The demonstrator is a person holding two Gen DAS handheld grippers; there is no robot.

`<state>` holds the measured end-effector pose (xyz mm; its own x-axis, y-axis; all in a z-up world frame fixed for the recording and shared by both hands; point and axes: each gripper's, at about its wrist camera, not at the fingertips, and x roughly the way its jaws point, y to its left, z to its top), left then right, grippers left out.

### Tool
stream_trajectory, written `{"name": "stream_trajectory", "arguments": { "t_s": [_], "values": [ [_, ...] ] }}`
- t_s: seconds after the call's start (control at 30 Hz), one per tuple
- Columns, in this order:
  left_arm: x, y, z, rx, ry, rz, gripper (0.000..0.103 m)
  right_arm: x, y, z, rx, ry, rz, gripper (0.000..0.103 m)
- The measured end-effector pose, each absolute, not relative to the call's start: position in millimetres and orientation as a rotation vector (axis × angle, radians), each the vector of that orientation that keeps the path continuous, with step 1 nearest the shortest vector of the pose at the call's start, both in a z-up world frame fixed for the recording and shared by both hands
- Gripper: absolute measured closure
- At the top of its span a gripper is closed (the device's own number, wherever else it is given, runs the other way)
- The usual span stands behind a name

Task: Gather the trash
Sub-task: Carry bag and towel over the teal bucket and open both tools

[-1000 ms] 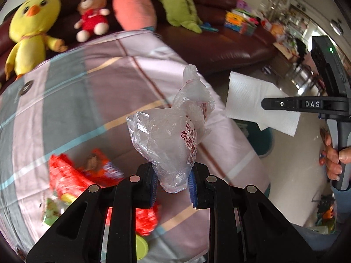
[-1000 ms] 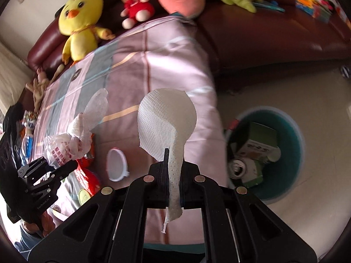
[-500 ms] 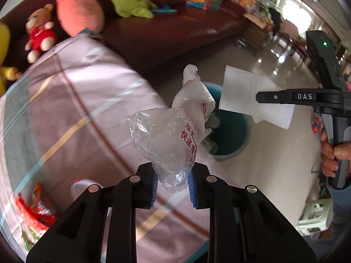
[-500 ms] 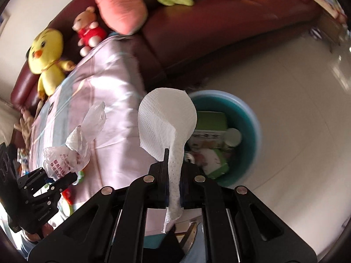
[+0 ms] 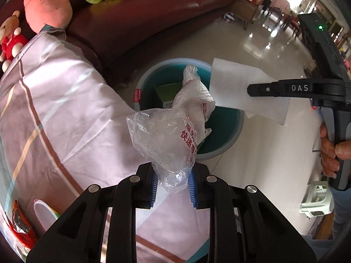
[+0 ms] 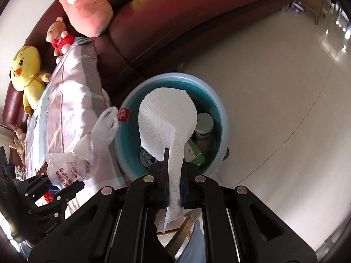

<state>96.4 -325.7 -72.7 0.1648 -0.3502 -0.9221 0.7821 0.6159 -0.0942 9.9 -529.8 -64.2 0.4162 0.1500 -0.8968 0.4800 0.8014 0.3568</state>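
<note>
The main risk is at the release. The clear plastic bag in the left gripper is light and crumpled, and its upper twist hangs over the near rim of the teal bin rather than over the middle; let go from here, it could drift onto the striped pink sheet beside the bin or catch on the rim. The film may also cling to the blue pads when they part. To its right, the white paper towel is just as light and broad, so it could sail sideways to the glossy floor.

The left gripper points steeply down, its jaws clamped on the bag's lower end, with the bag standing up in front of the fingers over the sheet's edge and the bin's rim. The right gripper also tilts steeply down, pinching the towel's narrow tail between nearly closed jaws; the wide part of the towel arches forward directly above the bin's opening, where a green carton and a jar already lie. In the left wrist view a hand grasps the right gripper's handle at the far right.
</note>
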Motion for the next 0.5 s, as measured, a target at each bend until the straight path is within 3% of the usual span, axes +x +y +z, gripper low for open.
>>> {"name": "stream_trajectory", "arguments": {
  "t_s": [0.3,0.37,0.4,0.43,0.5],
  "values": [
    [109.5,-339.8,-87.0,0.467,1.181,-0.842,0.079,27.3,-531.4,-95.1,0.660,1.195,-0.202,0.092],
    [109.7,-345.1,-92.6,0.471,1.189,-0.843,0.079,31.8,-533.3,-101.9,0.671,1.207,-0.203,0.080],
    [110.9,-346.6,-94.6,0.471,1.194,-0.843,0.079,32.8,-534.3,-104.5,0.680,1.208,-0.201,0.061],
    [113.6,-348.1,-97.1,0.472,1.199,-0.845,0.079,33.7,-535.3,-107.2,0.687,1.207,-0.205,0.051],
    [116.3,-350.8,-101.0,0.475,1.205,-0.847,0.079,35.2,-537.1,-110.4,0.692,1.209,-0.205,0.051]
  ]
}}
